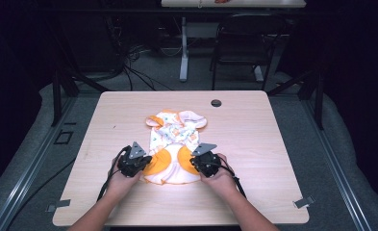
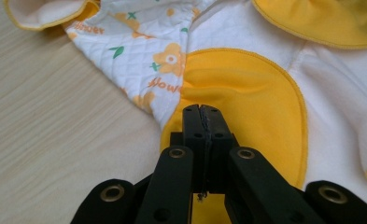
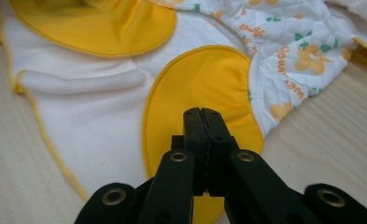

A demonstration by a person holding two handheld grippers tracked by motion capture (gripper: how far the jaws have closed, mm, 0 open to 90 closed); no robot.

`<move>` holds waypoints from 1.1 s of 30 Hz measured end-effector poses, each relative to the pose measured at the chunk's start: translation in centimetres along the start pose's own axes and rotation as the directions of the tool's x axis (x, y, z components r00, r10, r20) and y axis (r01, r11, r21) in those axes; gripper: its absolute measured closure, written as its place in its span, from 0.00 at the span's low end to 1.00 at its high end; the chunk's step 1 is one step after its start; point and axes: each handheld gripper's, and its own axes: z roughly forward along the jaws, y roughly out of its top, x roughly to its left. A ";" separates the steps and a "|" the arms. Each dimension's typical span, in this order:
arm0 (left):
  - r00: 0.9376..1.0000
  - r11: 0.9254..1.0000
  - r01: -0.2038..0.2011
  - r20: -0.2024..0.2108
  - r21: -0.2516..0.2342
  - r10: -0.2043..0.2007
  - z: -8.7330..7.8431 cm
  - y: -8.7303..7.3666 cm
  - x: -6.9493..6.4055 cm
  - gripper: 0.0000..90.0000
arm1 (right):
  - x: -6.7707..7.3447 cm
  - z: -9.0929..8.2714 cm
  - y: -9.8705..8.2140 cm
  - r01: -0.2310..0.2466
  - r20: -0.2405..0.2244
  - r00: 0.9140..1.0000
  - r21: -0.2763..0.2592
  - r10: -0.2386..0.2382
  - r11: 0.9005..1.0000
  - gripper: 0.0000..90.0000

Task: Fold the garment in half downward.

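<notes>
High view shows a small garment (image 1: 173,144) lying flat near the middle of the bench (image 1: 254,144), its printed quilted part toward the far side and its white lower part with two orange patches toward the person. The left gripper (image 1: 139,161) sits at the garment's near left edge, the right gripper (image 1: 199,161) at its near right edge, each over one patch. This symmetric placement suggests the two near corners are to be handled together, probably for a fold or a lift.

Left gripper view shows the jaws fully closed, pads pressed together, with the tips over the orange patch (image 2: 246,102). Whether fabric is pinched between the pads cannot be told; no cloth is visibly gathered at the tips. Right gripper view shows the same condition: jaws closed flat against each other above the other orange patch (image 3: 204,84), no fold visible between them.

The garment lies spread and unwrinkled, which keeps both corners reachable.
</notes>
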 end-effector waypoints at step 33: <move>0.969 0.979 -0.203 0.152 0.035 0.196 -2.7 -2.3 -5.4 1.00 | 3.7 -2.1 -3.0 0.209 -0.093 0.975 0.102 -0.200 0.973 1.00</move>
